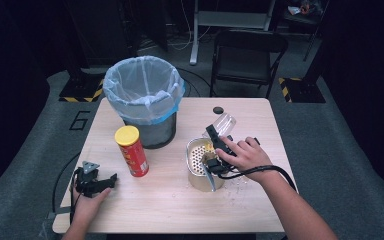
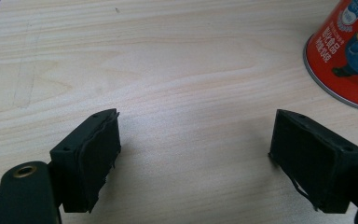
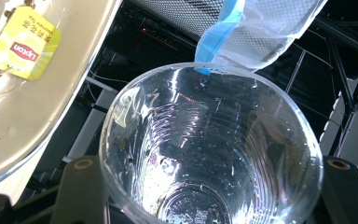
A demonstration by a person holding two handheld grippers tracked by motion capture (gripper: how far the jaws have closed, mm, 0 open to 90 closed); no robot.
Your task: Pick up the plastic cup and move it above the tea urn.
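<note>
Right gripper (image 1: 219,131) pinches a clear cup (image 1: 224,123) tipped over the strainer pot (image 1: 200,167), seemingly emptied already, while left gripper (image 1: 111,179) rests spread on the table (image 1: 170,205).

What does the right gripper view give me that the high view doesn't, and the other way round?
Right gripper view alone: a yellow Lipton tea-bag tag lying inside the metal container, with brown specks near it, and the cup's ribbed inside.

High view alone: the layout. The red chip can stands upright beside the lined bin, the left gripper rests on the table, and a small dark cap lies near the far edge.

Both: the clear plastic cup clamped in the right gripper, tilted over that container, and the bin's blue-edged liner.
</note>
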